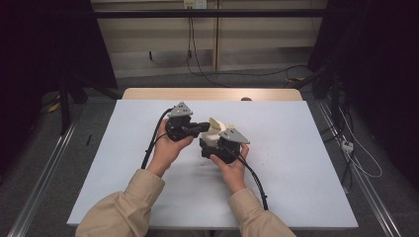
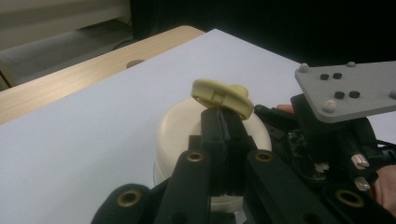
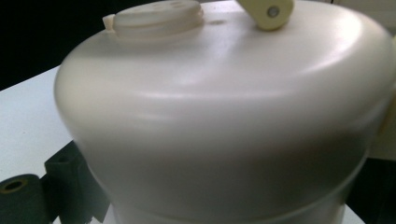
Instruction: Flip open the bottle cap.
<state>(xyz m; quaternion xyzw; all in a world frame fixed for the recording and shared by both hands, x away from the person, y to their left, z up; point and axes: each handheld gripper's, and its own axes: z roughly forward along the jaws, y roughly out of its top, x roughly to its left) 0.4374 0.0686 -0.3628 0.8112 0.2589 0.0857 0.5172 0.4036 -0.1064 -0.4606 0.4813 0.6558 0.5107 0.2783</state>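
Note:
A cream plastic container [image 1: 219,134] stands at the middle of the white table. Its pale yellow flip lid [image 2: 222,94] is tilted up off the round spout [image 3: 156,16]. My left gripper [image 2: 224,122] comes in from the left, and its jaws are pinched together on the lid's lower edge. My right gripper [image 1: 213,144] holds the container's body [image 3: 224,116] from the near right side. One black finger [image 3: 70,179] shows beside the wall at the lower left; the other is hidden behind the body. The right gripper's grey plate [image 2: 345,88] sits just right of the lid.
The white sheet [image 1: 296,163] covers most of a wooden table, whose bare far edge [image 1: 212,94] carries a small round mark [image 1: 245,98]. Black cables trail from both grippers toward the near edge. Metal rails and loose cables lie on the floor at either side.

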